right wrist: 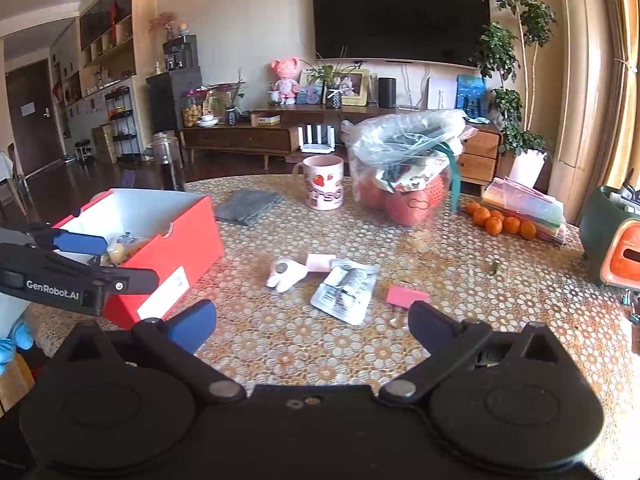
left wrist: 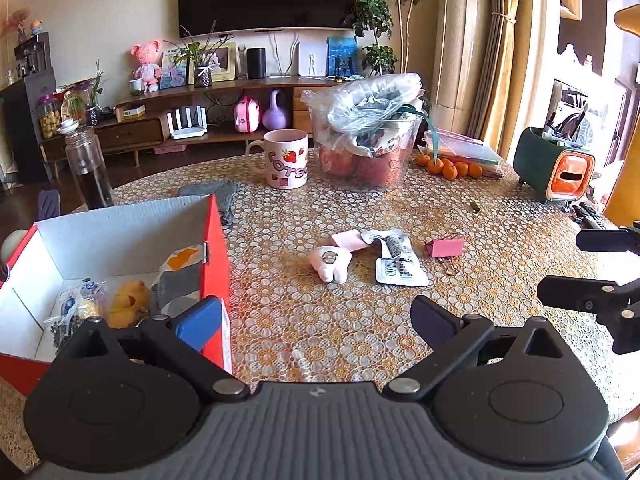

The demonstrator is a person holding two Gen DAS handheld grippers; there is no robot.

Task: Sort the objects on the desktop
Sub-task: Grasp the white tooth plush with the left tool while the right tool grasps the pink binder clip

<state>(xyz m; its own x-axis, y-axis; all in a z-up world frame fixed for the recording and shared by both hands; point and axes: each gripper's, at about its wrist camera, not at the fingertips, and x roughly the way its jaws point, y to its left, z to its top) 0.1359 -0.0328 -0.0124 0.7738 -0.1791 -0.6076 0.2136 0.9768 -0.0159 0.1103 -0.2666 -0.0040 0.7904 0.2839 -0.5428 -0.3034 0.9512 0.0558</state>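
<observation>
Left tongs [left wrist: 318, 322]: jaws spread wide, nothing between them. The left finger hangs over the near right corner of the open red cardboard box with white lining [left wrist: 216, 248]; the right finger is above the round table under its floral lace cover [left wrist: 280, 320]. The box holds a yellow plush toy [left wrist: 128, 302] and a grey-and-orange cloth item [left wrist: 180, 276].

Right tongs [right wrist: 312, 322]: jaws spread wide, empty, above bare table.

Ahead of both tongs, well apart from the fingers, four loose items lie in a cluster on the table:
- a white plush toy with a metal disc [left wrist: 330, 262], nearest the box;
- a pale pink sticky-note pad [left wrist: 348, 239], just behind the toy;
- a white printed foil sachet [left wrist: 396, 258], beside the pad;
- a pink binder clip with gold wire handles [left wrist: 444, 248], rightmost, and just ahead of the right finger of the right tongs.

Beyond the cluster: a pink mug with strawberry print [left wrist: 286, 164], a clear tub holding red fruit and plastic bags [left wrist: 368, 144], and small oranges [left wrist: 450, 167].
</observation>
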